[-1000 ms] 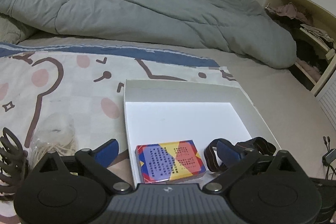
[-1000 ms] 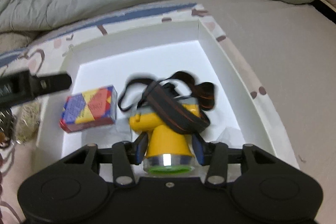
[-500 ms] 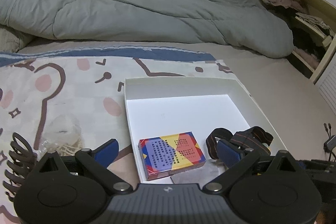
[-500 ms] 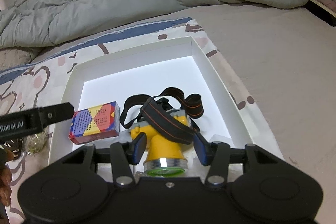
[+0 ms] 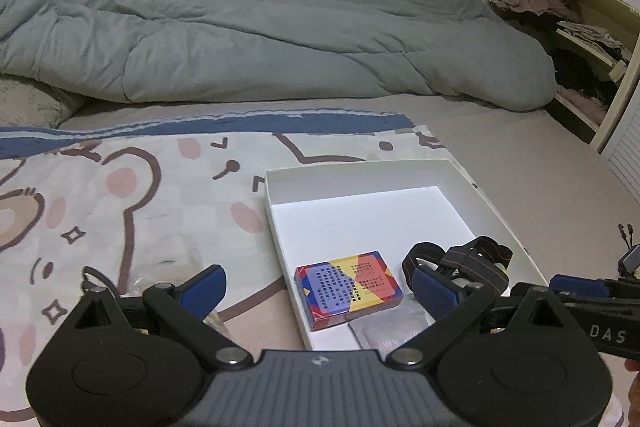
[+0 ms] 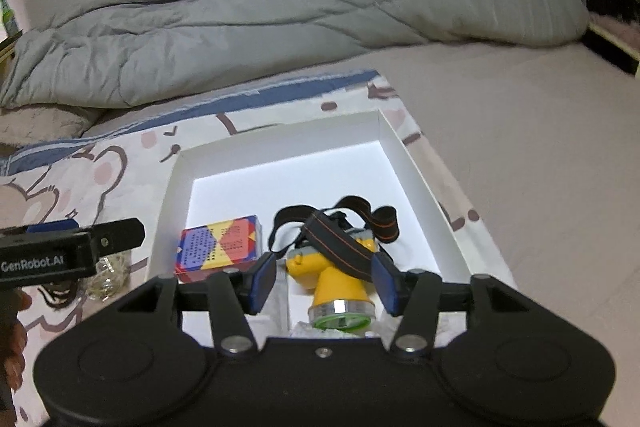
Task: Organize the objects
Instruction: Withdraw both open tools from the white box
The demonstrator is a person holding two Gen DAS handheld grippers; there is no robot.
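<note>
**Headlamp lies in the white box beside a card box**

The yellow headlamp [image 6: 340, 277] lies in the lower centre of the right wrist view, inside the white box [image 6: 404, 151] on the bed. Its long axis runs toward the camera, with the green-rimmed lens facing the bottom of the frame and its black strap [image 6: 334, 237] draped over the far end. The right gripper [image 6: 324, 283] has its fingers apart, one on either side of the lamp and clear of it. Left of the lamp lies a colourful card box [image 6: 218, 247], long side across the frame. The left gripper [image 5: 320, 285] also has its fingers spread wide, holding nothing. A grey duvet [image 5: 260, 39] fills the upper frame.
</note>
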